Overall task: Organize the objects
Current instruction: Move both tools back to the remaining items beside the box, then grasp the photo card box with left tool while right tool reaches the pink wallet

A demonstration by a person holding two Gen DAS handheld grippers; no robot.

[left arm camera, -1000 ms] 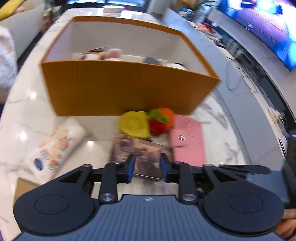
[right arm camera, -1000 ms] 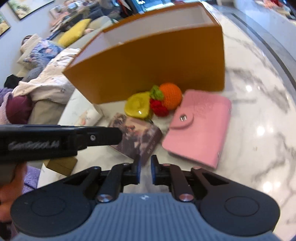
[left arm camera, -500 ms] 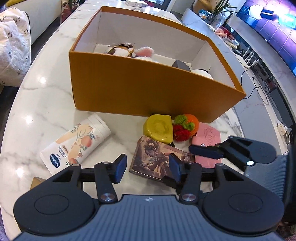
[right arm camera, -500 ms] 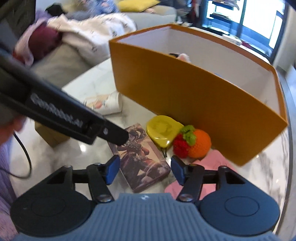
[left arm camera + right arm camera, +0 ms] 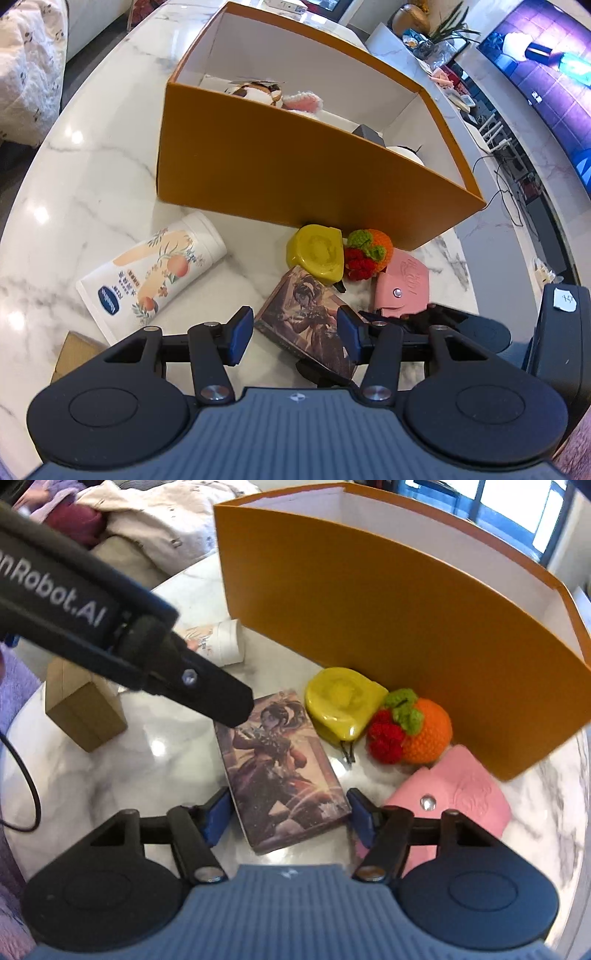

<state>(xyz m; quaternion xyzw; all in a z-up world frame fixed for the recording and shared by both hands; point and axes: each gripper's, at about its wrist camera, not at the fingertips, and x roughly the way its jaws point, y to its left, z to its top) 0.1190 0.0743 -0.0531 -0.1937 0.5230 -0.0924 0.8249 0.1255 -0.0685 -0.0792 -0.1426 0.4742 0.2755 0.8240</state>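
Note:
An illustrated card box (image 5: pixel 306 314) (image 5: pixel 280 768) lies flat on the marble table in front of the big orange box (image 5: pixel 295 166) (image 5: pixel 369 609). My left gripper (image 5: pixel 295 334) is open, its blue pads on either side of one corner of the card box; pad contact is not visible. My right gripper (image 5: pixel 288 818) straddles the card box's near end, its jaws opening, with gaps at both pads. Behind lie a yellow pouch (image 5: pixel 317 253) (image 5: pixel 343 701), a crocheted orange-and-strawberry (image 5: pixel 369 254) (image 5: pixel 410 731) and a pink wallet (image 5: pixel 404 284) (image 5: pixel 461 794).
A white printed tube (image 5: pixel 155 273) (image 5: pixel 221 642) lies left of the card box. A small cardboard block (image 5: pixel 85 709) stands at the near left. Plush toys (image 5: pixel 273 94) and other items sit inside the orange box. The round table's edge (image 5: pixel 491 258) curves close on the right.
Both grippers have opened from a narrow gap. Both have rolled and closed in on the card box, which now lies between each pair of fingers.

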